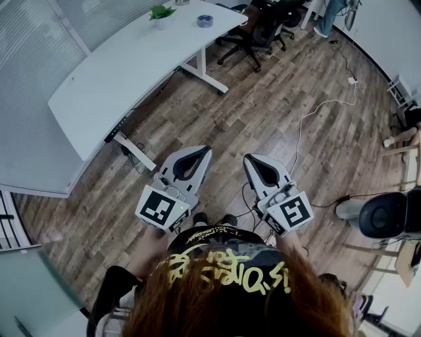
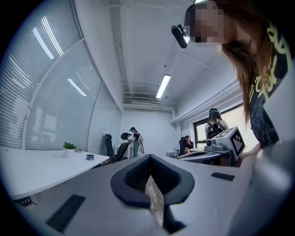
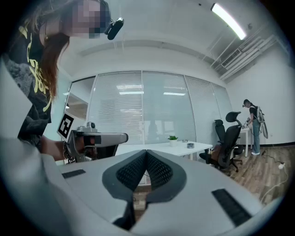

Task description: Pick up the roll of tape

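The white desk (image 1: pixel 112 85) stands well off to your left and ahead. On its far end sits a potted plant (image 1: pixel 161 13), with the roll of tape (image 1: pixel 205 21) just right of it, seemingly lying flat, though it's too small to be sure. Your left gripper (image 1: pixel 200 153) and right gripper (image 1: pixel 251 159) are both pinched closed on nothing and held level over the floor. Walk up first, spread one gripper's jaws before you reach, and come in from the side away from the plant.
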The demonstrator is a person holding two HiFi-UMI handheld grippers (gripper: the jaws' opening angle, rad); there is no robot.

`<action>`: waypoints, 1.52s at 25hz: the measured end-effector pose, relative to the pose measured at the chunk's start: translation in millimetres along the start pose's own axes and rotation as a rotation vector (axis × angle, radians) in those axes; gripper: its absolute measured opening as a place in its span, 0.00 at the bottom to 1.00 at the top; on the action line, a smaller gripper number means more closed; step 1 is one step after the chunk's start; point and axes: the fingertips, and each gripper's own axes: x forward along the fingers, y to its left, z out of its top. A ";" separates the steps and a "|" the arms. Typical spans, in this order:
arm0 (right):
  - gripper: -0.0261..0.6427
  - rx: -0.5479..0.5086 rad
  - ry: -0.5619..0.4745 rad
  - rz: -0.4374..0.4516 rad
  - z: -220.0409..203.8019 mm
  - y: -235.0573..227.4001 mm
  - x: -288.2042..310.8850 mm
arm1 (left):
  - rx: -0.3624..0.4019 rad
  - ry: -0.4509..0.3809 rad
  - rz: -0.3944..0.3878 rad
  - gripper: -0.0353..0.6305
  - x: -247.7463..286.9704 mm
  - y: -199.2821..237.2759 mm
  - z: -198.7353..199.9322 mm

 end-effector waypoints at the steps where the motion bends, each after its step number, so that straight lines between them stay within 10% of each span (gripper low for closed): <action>1: 0.04 -0.002 0.001 0.001 -1.2 -0.3 -0.5 | 0.000 0.000 0.001 0.04 -0.2 -0.7 -1.3; 25: 0.04 0.052 -0.050 -0.029 9.4 -5.9 2.3 | -0.030 -0.011 0.023 0.04 -5.3 6.9 1.9; 30: 0.22 0.087 -0.104 -0.074 21.3 -15.5 -0.6 | -0.080 -0.021 0.060 0.48 -3.7 11.0 3.9; 33: 0.46 0.099 -0.114 -0.137 12.9 -27.4 -6.0 | -0.075 -0.031 0.088 0.58 -5.2 14.3 4.8; 38: 0.49 0.057 -0.103 -0.132 17.7 -29.2 -14.3 | -0.063 -0.041 0.122 0.62 -7.6 13.2 7.4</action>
